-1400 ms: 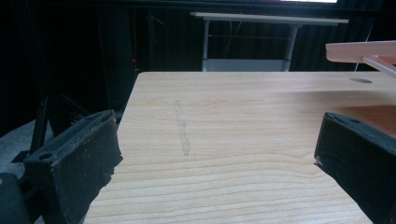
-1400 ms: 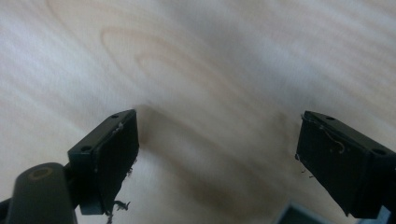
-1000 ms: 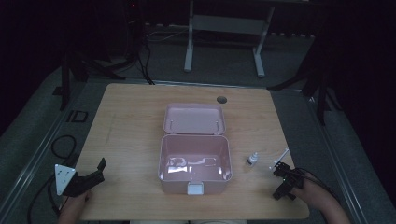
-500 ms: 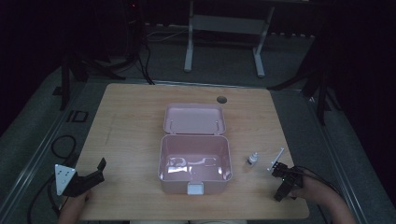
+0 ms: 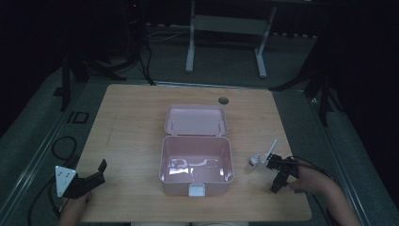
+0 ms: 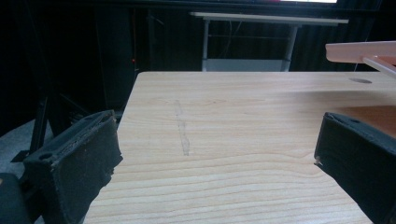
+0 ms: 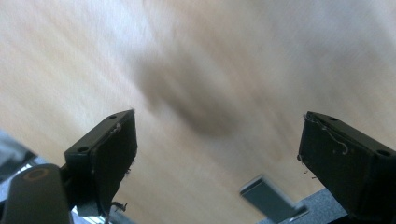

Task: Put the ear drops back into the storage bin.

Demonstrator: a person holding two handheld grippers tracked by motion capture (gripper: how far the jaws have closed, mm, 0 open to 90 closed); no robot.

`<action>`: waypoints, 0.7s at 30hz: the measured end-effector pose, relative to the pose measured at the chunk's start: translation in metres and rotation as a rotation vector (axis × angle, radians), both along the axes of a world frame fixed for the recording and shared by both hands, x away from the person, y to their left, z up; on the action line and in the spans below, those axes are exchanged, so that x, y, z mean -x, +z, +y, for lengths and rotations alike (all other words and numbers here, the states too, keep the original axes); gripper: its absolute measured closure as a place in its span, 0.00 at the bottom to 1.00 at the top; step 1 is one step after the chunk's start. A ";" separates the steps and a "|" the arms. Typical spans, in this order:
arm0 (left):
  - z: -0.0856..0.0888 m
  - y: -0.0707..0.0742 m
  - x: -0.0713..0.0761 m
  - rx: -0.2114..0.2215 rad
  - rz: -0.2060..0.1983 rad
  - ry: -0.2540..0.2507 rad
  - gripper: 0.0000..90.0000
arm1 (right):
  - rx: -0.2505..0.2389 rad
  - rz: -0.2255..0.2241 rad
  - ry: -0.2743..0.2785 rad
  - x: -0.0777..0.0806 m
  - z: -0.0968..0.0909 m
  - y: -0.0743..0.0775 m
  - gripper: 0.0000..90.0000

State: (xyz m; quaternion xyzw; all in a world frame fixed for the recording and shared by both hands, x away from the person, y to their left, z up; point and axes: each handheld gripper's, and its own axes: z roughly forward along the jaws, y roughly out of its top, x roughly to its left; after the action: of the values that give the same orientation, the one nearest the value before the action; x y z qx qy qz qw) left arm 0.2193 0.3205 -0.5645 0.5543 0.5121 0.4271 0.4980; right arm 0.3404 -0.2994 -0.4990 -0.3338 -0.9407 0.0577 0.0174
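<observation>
Evidently the right gripper (image 5: 277, 174), jaws spread wide, hovers near the tabletop's right edge beside a small white bottle (image 5: 254, 161); approach it slowly and squarely. Left gripper (image 5: 89, 179) waits spread at the front-left corner, pink box (image 5: 196, 181) open between.

right tool view: worktop (image 7: 201, 70) smeared by motion blur, grain unreadable | small grey-blue piece (image 7: 273, 198) at bottom edge, blurred, identity unclear | high view: small white item (image 5: 254, 160) beside right tool (image 5: 276, 174) too small to identify | left tool view: pink lid (image 6: 362, 50) cut off by right edge
</observation>
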 end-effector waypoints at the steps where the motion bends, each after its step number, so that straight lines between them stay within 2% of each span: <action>1: 0.000 0.000 0.000 0.001 0.000 0.000 0.00 | -0.004 -0.001 -0.004 -0.003 0.002 0.001 0.13; 4: 0.000 0.000 0.000 0.001 0.000 -0.002 0.00 | -0.008 -0.017 -0.008 -0.013 0.009 0.004 0.15; 13: 0.000 0.000 0.000 0.003 0.000 -0.003 0.00 | -0.039 -0.019 -0.001 -0.035 0.027 0.011 0.16; 16: 0.000 0.000 0.000 0.003 0.000 -0.004 0.00 | -0.053 -0.031 0.017 -0.040 0.033 0.012 0.18; 18: 0.000 0.000 0.000 0.003 0.000 -0.004 0.00 | -0.069 -0.023 0.018 -0.044 0.037 0.012 0.18; 21: 0.000 0.000 0.000 0.004 0.000 -0.004 0.00 | -0.074 -0.018 0.047 -0.048 0.043 0.010 0.24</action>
State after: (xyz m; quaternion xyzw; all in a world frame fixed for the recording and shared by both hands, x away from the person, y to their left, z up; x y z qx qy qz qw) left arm 0.2193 0.3210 -0.5646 0.5543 0.5118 0.4252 0.5001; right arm 0.3885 -0.2561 -0.4886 -0.3113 -0.9499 0.0203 0.0197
